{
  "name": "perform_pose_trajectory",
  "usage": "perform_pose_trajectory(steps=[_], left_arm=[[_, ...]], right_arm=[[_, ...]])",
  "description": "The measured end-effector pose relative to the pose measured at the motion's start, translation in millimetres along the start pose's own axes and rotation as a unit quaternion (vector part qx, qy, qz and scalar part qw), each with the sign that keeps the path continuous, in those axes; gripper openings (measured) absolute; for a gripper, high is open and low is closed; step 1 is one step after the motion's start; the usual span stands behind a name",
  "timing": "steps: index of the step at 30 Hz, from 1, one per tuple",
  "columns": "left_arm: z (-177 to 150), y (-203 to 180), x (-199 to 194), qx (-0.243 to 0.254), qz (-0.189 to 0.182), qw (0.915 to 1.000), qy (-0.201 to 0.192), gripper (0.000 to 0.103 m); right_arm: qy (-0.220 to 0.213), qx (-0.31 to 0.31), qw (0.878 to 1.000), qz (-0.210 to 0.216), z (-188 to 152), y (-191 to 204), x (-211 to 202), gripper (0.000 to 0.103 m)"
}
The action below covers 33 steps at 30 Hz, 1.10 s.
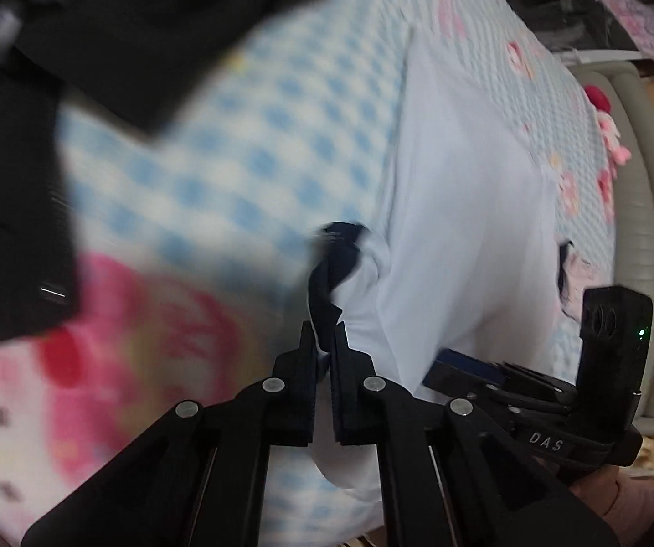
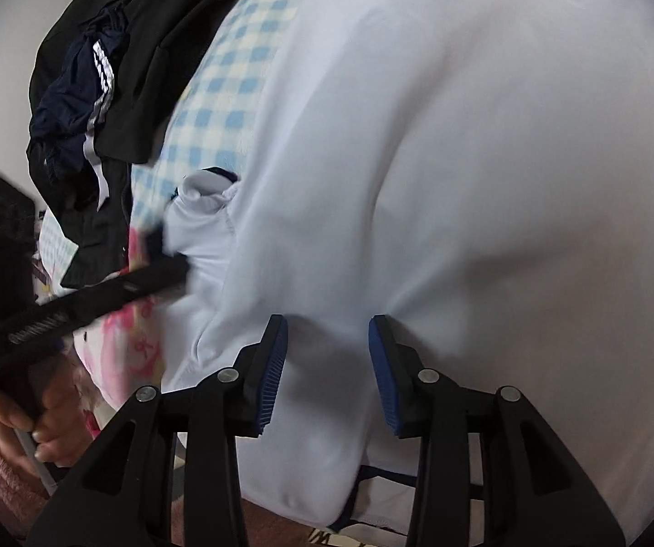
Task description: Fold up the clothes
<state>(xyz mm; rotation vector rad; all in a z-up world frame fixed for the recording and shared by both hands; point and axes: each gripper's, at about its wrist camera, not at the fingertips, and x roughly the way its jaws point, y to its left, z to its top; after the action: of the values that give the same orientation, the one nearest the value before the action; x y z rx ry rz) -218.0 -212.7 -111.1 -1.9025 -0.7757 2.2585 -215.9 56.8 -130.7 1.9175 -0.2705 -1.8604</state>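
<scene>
White shirt [image 2: 440, 159] lies spread on the blue-checked blanket [image 1: 244, 146]; the left gripper [image 1: 324, 342] pinches its navy-trimmed sleeve [image 1: 331, 273], while the right gripper [image 2: 327, 337] hovers part-open over its body. Dark clothes [image 2: 112, 68] crowd the left; the bed edge [image 1: 636, 228] runs right.

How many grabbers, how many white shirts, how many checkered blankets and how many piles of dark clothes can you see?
Grabbers: 2, left gripper and right gripper
White shirt: 1
Checkered blanket: 1
Pile of dark clothes: 1
Total: 5
</scene>
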Motion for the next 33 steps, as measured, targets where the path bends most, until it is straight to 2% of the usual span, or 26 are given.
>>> perform_pose_trajectory(steps=[2, 3, 6, 8, 9, 11, 14, 17, 19, 20, 21, 22, 23, 24, 25, 27, 29, 30, 33], left_arm=[[1.3, 4.1, -5.9, 0.019, 0.036, 0.9992, -0.005, 0.005], [0.7, -0.8, -1.0, 0.025, 0.051, 0.9984, -0.002, 0.005], [2.9, 7.8, 7.7, 0.049, 0.089, 0.9946, 0.02, 0.009], [0.8, 12.6, 3.7, 0.035, 0.103, 0.994, 0.011, 0.017], [-2.6, 17.6, -2.5, 0.017, 0.099, 0.995, 0.0, 0.019], [-19.0, 32.5, -18.1, -0.039, 0.057, 0.9974, -0.017, 0.019], [-52.9, 39.3, -18.3, -0.08, -0.008, 0.9967, 0.012, 0.02], [-77.3, 30.4, -15.2, -0.074, -0.046, 0.9958, 0.029, 0.02], [-85.7, 23.3, -8.7, -0.082, -0.083, 0.9924, 0.038, 0.021], [-87.7, 22.5, -2.8, -0.089, -0.091, 0.9908, 0.044, 0.025], [-89.0, 22.9, 4.2, -0.097, -0.094, 0.9895, 0.051, 0.042], [-88.9, 28.0, 9.9, -0.1, -0.092, 0.989, 0.058, 0.046], [-89.2, 30.7, 16.7, -0.098, -0.08, 0.9898, 0.066, 0.044], [-89.7, 29.2, 19.8, -0.092, -0.058, 0.9918, 0.067, 0.036], [-90.2, 26.5, 20.8, -0.083, -0.034, 0.9937, 0.067, 0.022], [-89.3, 21.4, 21.1, -0.054, 0.006, 0.9959, 0.072, 0.017], [-88.3, 17.9, 19.4, -0.024, 0.043, 0.9957, 0.079, 0.017], [-88.2, 19.2, 16.7, -0.015, 0.054, 0.9951, 0.082, 0.017], [-89.6, 29.3, 4.3, -0.022, 0.05, 0.9942, 0.093, 0.017]], right_arm=[[-0.003, -0.004, 1.0, -0.001, -1.8, 3.6, -1.7, 0.039], [-0.005, -0.007, 1.0, -0.001, -2.7, 5.4, -2.6, 0.042], [0.014, -0.043, 0.998, -0.032, -10.3, 13.2, 9.9, 0.047], [0.019, -0.077, 0.994, -0.07, -14.3, 17.5, 19.2, 0.047], [0.019, -0.081, 0.994, -0.075, -13.8, 19.0, 19.8, 0.047], [0.006, -0.07, 0.996, -0.063, -12.5, 20.0, 7.6, 0.046], [-0.016, -0.054, 0.998, -0.036, -15.9, 21.8, -15.0, 0.047], [-0.014, -0.063, 0.998, -0.013, -29.3, 30.3, -27.0, 0.046], [-0.008, -0.078, 0.997, -0.017, -39.2, 36.6, -24.7, 0.046], [-0.005, -0.086, 0.996, -0.022, -44.4, 39.5, -22.9, 0.046], [-0.002, -0.094, 0.995, -0.026, -49.6, 42.3, -21.2, 0.046], [-0.004, -0.1, 0.995, -0.032, -54.3, 45.1, -18.5, 0.046], [-0.005, -0.102, 0.994, -0.038, -56.7, 46.5, -13.7, 0.047], [-0.002, -0.105, 0.993, -0.046, -57.4, 46.7, -7.8, 0.047], [0.001, -0.107, 0.993, -0.053, -58.2, 46.9, -2.0, 0.047], [0.008, -0.117, 0.991, -0.061, -58.2, 47.3, 5.1, 0.046], [0.014, -0.13, 0.989, -0.069, -58.0, 46.1, 6.8, 0.045], [0.016, -0.136, 0.988, -0.075, -58.2, 45.5, 6.8, 0.041], [0.03, -0.132, 0.987, -0.086, -62.4, 36.3, 1.7, 0.039]])
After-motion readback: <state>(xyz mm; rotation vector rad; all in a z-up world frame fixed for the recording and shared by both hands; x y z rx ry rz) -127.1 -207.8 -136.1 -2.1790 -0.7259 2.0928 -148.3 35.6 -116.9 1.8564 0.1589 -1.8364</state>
